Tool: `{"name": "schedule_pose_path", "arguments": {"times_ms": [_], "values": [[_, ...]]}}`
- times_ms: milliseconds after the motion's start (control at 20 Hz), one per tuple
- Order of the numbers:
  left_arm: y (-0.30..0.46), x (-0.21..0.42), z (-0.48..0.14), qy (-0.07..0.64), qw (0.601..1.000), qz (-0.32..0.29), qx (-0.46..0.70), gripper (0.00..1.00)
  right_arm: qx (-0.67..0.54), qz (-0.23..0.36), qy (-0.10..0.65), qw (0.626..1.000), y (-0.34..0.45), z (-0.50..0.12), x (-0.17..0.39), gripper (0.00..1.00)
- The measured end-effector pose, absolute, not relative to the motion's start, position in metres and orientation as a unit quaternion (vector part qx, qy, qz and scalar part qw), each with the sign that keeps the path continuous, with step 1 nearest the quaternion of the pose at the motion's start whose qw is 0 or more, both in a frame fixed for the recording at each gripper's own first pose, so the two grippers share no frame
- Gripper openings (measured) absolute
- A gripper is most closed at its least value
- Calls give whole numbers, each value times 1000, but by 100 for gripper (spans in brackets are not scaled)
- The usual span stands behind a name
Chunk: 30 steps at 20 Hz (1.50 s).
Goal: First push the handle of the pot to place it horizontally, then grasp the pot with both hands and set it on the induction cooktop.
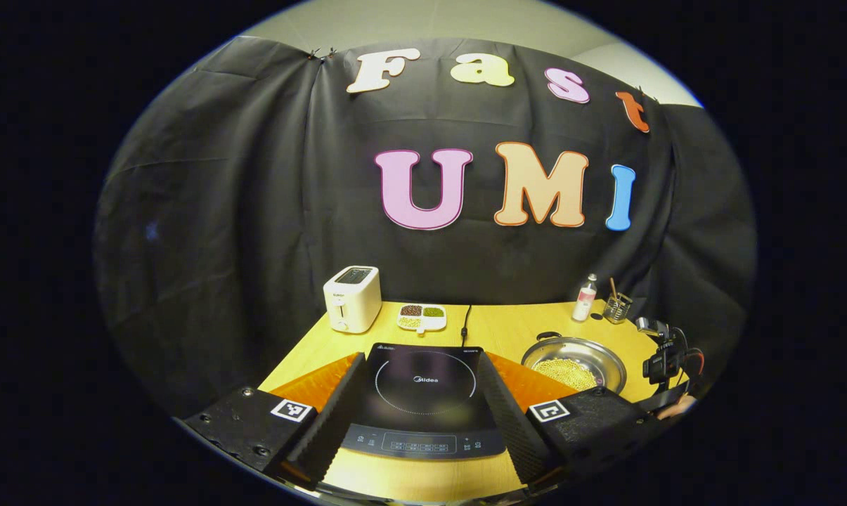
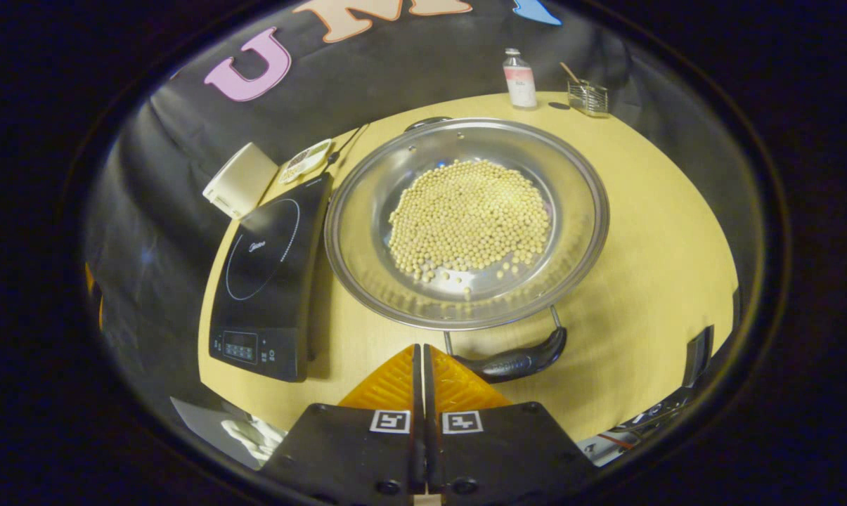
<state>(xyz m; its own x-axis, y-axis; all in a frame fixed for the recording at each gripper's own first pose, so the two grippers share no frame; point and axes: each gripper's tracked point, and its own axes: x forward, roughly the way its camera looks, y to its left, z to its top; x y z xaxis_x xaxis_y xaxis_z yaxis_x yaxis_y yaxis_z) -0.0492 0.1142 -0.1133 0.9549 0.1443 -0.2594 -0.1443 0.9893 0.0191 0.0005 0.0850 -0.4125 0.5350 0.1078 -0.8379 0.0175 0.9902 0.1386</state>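
Steel pot [image 2: 465, 218]: shallow, wide-rimmed, polished metal, round; carries a heap of small pale round beans [image 2: 465, 218] gathered at the centre of its bowl. It stands on the wooden bench [image 2: 648, 267], toward the right half, just beside the cooktop's right edge and not yet on it.

Pot handle, near [image 2: 518, 360]: dark, curved, smooth grip on two thin wire stems, lying skewed rather than square to the rim; judged the part to be pushed level first. A second dark handle [image 2: 427, 123] shows at the pot's far rim.

Right claw [image 2: 421, 365]: fingers drawn together with a bare slit between them, holding nothing, ribbed pads facing inward; tips just beside the left end of the near handle, a closed wedge suited to nudging, by my reading.

Left claw [image 1: 423, 393]: spread wide, empty, ridged pads framing the cooktop; likely parked over the destination until the two-handed lift.

Induction cooktop [image 1: 423, 400]: flat black glass slab, printed ring, touch panel along its near edge; centre-front of the bench.

Toaster [image 1: 353, 299]: white, boxy, far left corner. Divided dish [image 1: 422, 318]: white, three compartments of grains, behind the cooktop. Bottle [image 1: 585, 299] and small clear holder [image 1: 616, 308]: far right corner
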Motion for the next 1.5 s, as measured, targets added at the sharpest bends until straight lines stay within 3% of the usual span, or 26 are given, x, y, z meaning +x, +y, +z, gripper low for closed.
{"name": "schedule_pose_path", "arguments": {"times_ms": [1500], "values": [[90,-44,-129,152,988,39,0,94,-5,-75,459,886,-60,-395,53,3]]}}
